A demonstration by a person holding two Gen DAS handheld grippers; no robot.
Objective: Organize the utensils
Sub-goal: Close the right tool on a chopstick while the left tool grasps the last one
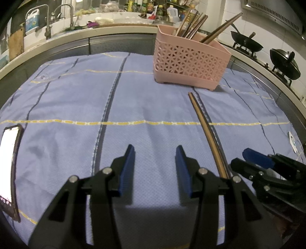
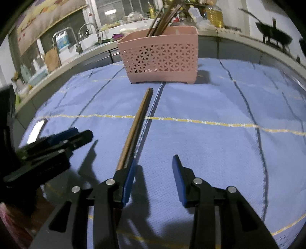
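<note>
A pair of brown chopsticks (image 1: 205,128) lies flat on the blue cloth, pointing toward a pink lattice utensil basket (image 1: 189,63) that holds several chopsticks upright. My left gripper (image 1: 155,153) is open and empty, left of the chopsticks. In the right wrist view the same chopsticks (image 2: 136,126) run from the basket (image 2: 160,59) down to my right gripper (image 2: 155,162), which is open, with their near end beside its left finger (image 2: 130,178). Each gripper shows at the edge of the other's view.
A phone (image 1: 9,166) with a lit screen lies on the cloth at the left. A counter with sink taps (image 1: 67,17) curves behind; woks (image 1: 246,42) sit on a stove at the right. The blue checked cloth (image 1: 76,105) covers the table.
</note>
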